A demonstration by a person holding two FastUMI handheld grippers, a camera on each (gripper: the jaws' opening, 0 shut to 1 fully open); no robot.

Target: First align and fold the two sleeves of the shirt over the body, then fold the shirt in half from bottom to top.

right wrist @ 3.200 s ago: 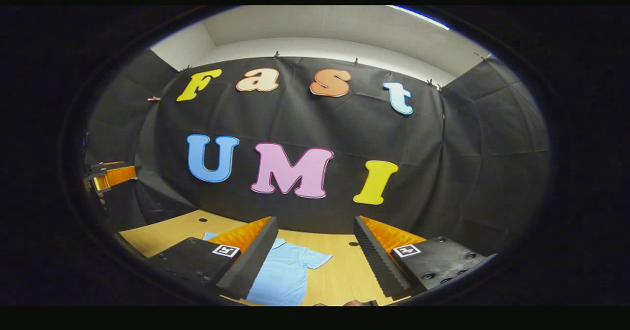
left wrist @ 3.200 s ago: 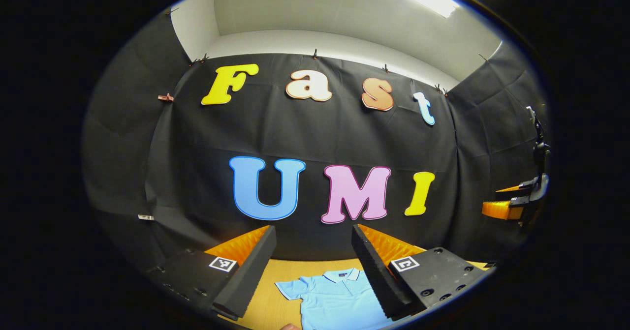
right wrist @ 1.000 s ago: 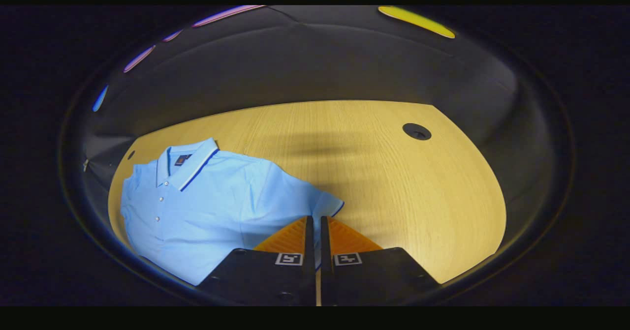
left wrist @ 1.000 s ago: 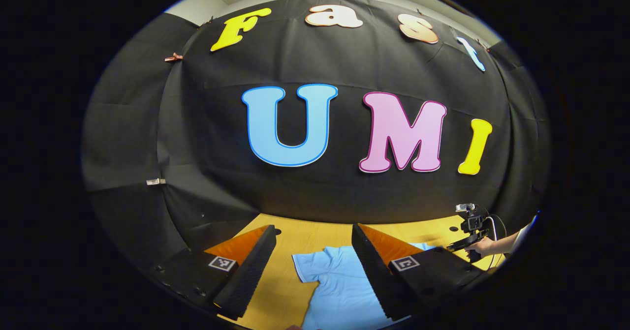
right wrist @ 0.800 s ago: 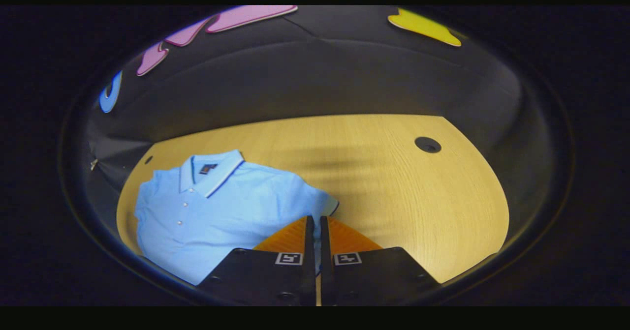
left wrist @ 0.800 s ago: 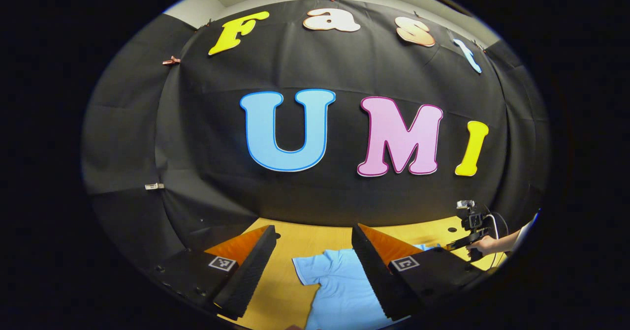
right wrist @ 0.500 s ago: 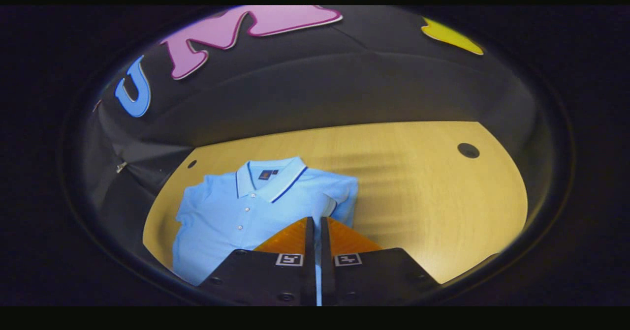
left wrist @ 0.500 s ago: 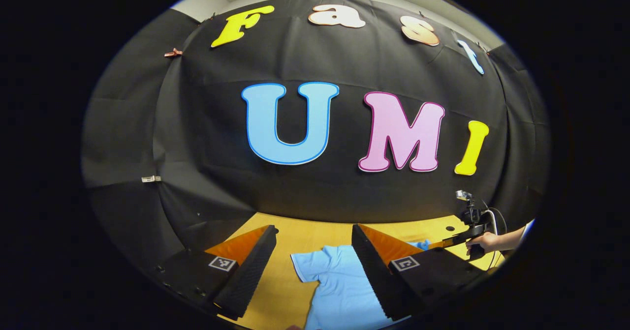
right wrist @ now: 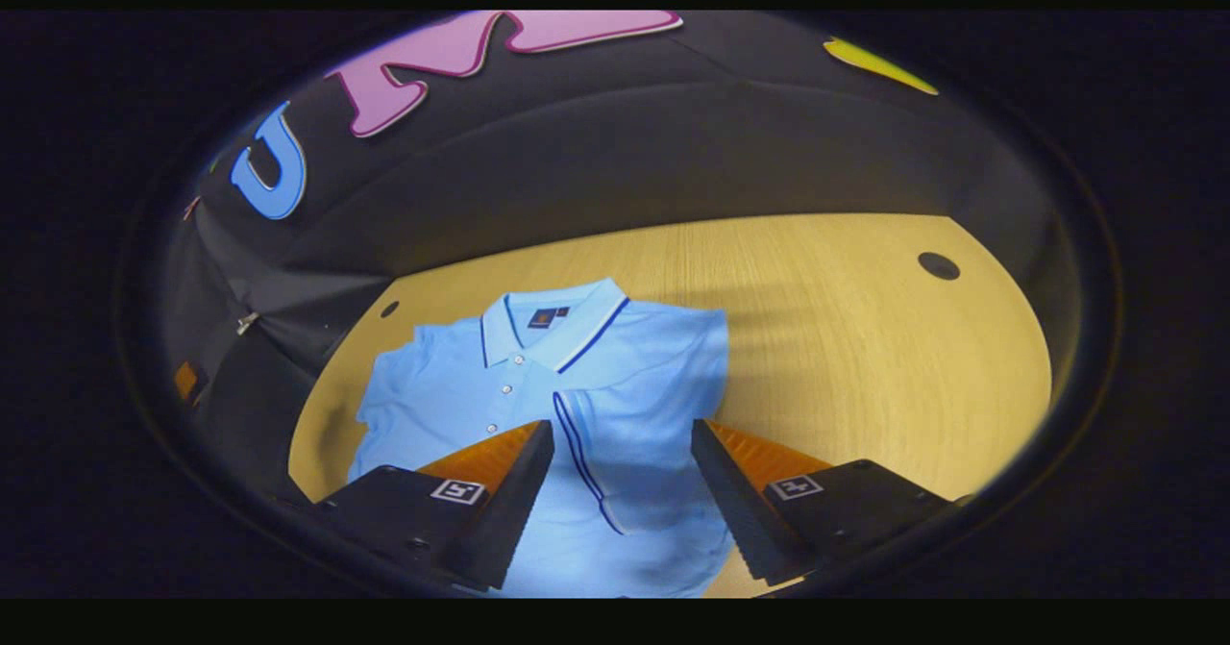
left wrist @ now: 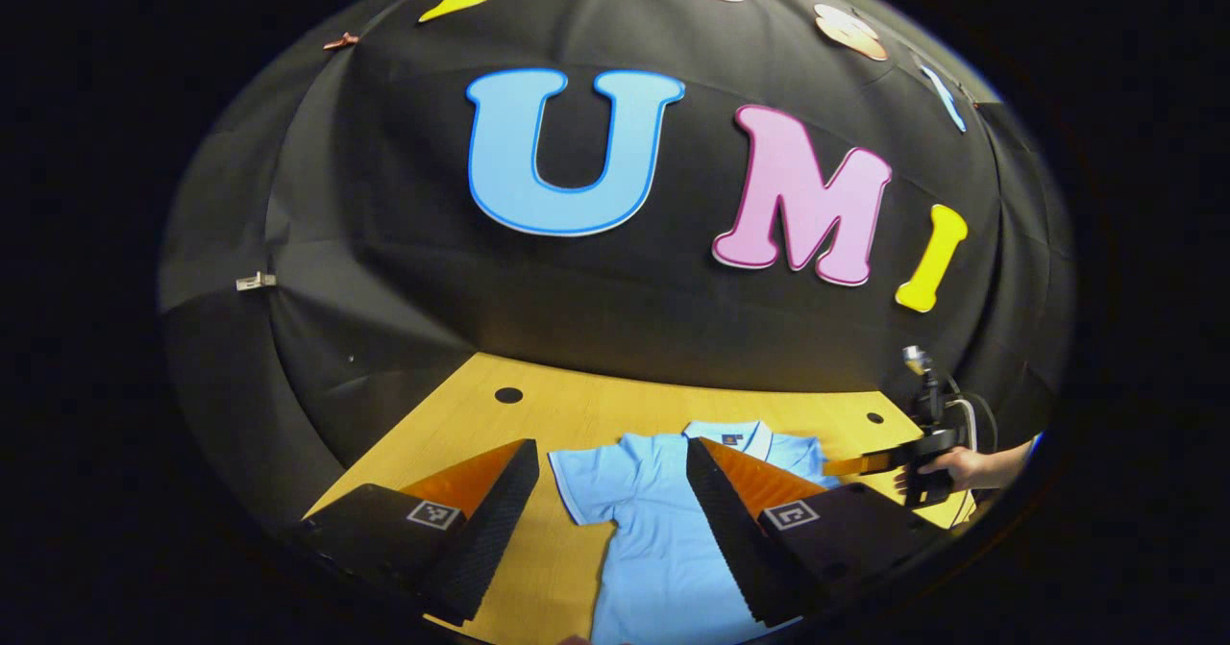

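Observation:
A light blue polo shirt (right wrist: 500, 385) lies flat on the wooden table (right wrist: 846, 357), collar (right wrist: 553, 323) toward the far wall. One sleeve (right wrist: 601, 453), edged with dark trim, lies folded across the shirt's body. My right gripper (right wrist: 622, 426) hovers open above that folded sleeve, holding nothing. In the left gripper view, the shirt (left wrist: 653, 539) lies below my open left gripper (left wrist: 610, 448), and its other sleeve (left wrist: 577, 482) is spread flat between the fingers. The right gripper (left wrist: 894, 459) is farther off at the right, held by a hand (left wrist: 966, 470).
Black cloth walls close in the table on the far side and the left. The tabletop has round cable holes (left wrist: 508, 395) (right wrist: 938, 265). Bare wood (right wrist: 865, 385) stretches to the right of the shirt in the right gripper view.
My right gripper, shut on the sleeve a second ago, carried it over the shirt's body and has opened, leaving it folded there. My left gripper has tilted down, bringing more of the table into view.

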